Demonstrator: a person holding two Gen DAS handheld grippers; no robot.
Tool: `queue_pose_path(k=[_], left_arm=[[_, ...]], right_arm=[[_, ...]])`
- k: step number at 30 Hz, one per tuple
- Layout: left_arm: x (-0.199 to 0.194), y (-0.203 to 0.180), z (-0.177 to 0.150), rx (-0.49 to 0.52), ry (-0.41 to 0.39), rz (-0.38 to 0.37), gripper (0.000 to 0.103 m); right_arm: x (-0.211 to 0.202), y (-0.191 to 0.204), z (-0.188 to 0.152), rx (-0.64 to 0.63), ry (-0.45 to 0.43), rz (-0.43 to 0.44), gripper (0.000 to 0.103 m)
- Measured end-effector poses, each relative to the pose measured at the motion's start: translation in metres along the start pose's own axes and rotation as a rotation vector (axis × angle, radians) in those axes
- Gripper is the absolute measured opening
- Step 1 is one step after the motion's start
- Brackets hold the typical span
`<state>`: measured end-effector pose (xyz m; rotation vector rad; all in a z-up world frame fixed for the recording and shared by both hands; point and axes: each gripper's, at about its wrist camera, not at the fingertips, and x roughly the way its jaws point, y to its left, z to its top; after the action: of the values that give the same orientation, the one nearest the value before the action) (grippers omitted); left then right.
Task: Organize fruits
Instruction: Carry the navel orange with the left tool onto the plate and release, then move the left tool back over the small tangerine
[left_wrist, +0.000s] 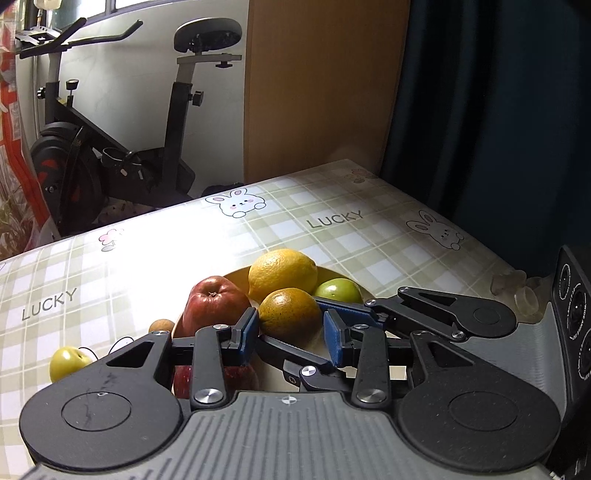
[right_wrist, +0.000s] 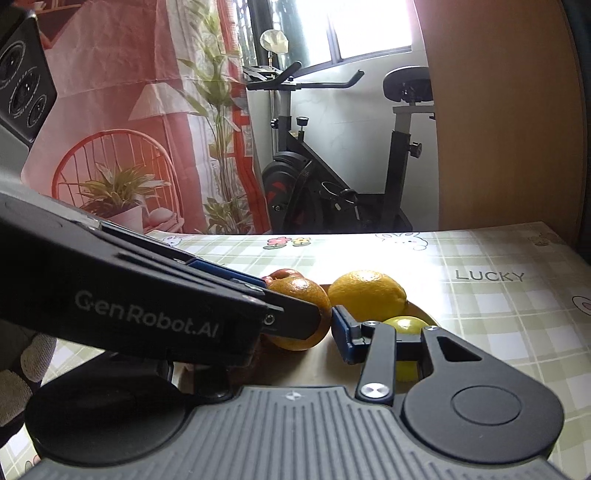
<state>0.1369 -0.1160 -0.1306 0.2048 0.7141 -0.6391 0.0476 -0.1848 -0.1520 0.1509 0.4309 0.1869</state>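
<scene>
A beige plate (left_wrist: 334, 274) holds a red apple (left_wrist: 214, 306), a yellow citrus (left_wrist: 282, 273), a green fruit (left_wrist: 338, 290) and an orange (left_wrist: 290, 314). My left gripper (left_wrist: 291, 338) is open just short of the orange. My right gripper (left_wrist: 290, 321) comes in from the right, open, with one finger on each side of the orange. In the right wrist view the orange (right_wrist: 301, 295) sits beside the blue right pad (right_wrist: 341, 336) of the right gripper (right_wrist: 291, 336). The left gripper (right_wrist: 284, 302) hides the other finger. A yellow-green apple (left_wrist: 68, 362) and a small brown fruit (left_wrist: 161, 325) lie on the table.
The checked tablecloth (left_wrist: 332, 221) runs to a far edge. Beyond it stand an exercise bike (left_wrist: 122, 162), a wooden cabinet (left_wrist: 317, 85) and a dark curtain (left_wrist: 498, 110). Small clear items (left_wrist: 517, 291) lie at the right. A gloved hand (right_wrist: 33, 354) is at the left.
</scene>
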Motion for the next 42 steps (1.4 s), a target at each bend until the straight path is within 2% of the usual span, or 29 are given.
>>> queue_pose_path(k=[8,24,34,42], left_arm=[[0.020,0.004,-0.003,-0.030,0.049,-0.004,0.040],[0.020,0.015,-0.011,-0.106,0.020,-0.003,0.041],[-0.027,0.043,-0.021,-0.258,-0.085,0.005,0.041],[-0.092,0.086,-0.037,-0.427,-0.169,0.102,0.041]], right_arm=[[0.012,-0.001,-0.011,0.018,0.040,-0.054,0.046],[0.026,0.011,-0.011,-0.023,0.092,-0.137,0.046],[0.015,0.009,-0.016,-0.009,0.029,-0.145,0.047],[-0.020,0.004,-0.011,0.085,-0.013,-0.112,0.047]])
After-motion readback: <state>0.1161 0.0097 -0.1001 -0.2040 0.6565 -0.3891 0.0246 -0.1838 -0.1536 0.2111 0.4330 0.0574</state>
